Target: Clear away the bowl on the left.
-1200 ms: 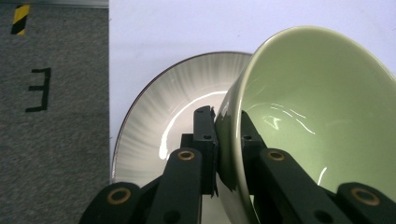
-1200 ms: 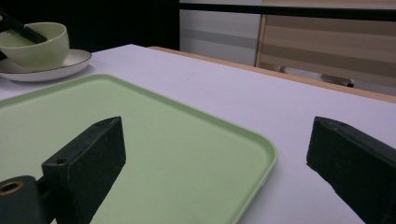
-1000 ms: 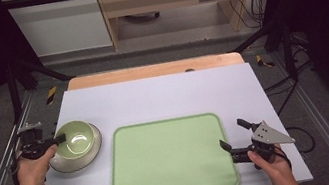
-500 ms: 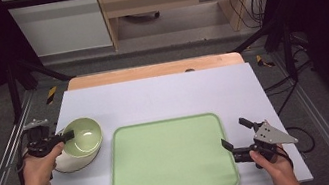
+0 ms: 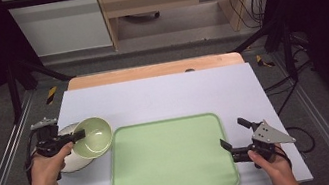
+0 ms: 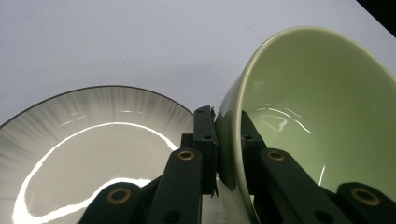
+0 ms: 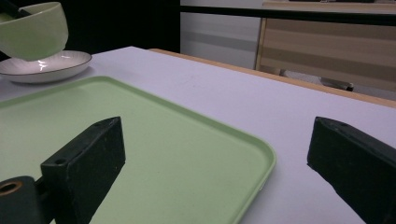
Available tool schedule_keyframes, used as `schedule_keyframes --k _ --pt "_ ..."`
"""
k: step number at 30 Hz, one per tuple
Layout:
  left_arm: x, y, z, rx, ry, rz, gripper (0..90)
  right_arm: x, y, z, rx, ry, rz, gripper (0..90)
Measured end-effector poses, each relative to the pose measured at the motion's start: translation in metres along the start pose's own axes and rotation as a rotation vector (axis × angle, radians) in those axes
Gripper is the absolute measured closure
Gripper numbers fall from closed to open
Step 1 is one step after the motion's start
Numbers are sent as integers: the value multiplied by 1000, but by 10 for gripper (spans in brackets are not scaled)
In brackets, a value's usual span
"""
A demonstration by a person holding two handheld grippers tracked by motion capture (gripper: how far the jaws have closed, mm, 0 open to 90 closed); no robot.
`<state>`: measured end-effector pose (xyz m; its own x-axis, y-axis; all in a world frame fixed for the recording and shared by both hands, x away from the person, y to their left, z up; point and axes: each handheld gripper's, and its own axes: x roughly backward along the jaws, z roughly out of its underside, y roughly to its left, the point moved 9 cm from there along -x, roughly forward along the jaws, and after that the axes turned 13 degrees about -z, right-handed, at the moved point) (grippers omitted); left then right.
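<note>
We count one green bowl [image 5: 92, 136], one pale plate with a dark rim [image 6: 84, 135], one green tray [image 5: 171, 157], and two handheld grippers: left gripper [image 5: 78, 135], right gripper [image 5: 233, 134].

The green tray [image 5: 171, 158] lies bare in the middle of the table [image 5: 178, 93], so a gripper could cross it freely, and the whole far half of the tabletop beyond it is open too. At the left, the white plate [image 5: 70, 161] sits just beside the tray's edge with the green bowl [image 5: 93, 136] held above it, crowding that corner.
</note>
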<state>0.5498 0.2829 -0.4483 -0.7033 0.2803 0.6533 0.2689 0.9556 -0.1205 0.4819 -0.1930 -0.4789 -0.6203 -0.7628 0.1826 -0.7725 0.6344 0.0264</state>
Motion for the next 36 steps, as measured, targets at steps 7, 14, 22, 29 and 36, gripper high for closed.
schedule_keyframes --k 7,14,22,29,36 --pt "1 -13 2 -15 3 22 830 0 1 0 -3 -1 -2 45" --pt "-1 -35 6 -54 12 43 830 0 1 -1 -6 -6 -5 45" --pt "-9 -63 11 -77 22 88 830 -1 2 -1 -9 -7 -8 45" --pt "-15 -79 9 -93 12 109 830 -1 2 -1 -8 -5 -2 45" --pt "-5 -88 1 -104 -14 120 830 3 -3 0 -9 -2 15 45"
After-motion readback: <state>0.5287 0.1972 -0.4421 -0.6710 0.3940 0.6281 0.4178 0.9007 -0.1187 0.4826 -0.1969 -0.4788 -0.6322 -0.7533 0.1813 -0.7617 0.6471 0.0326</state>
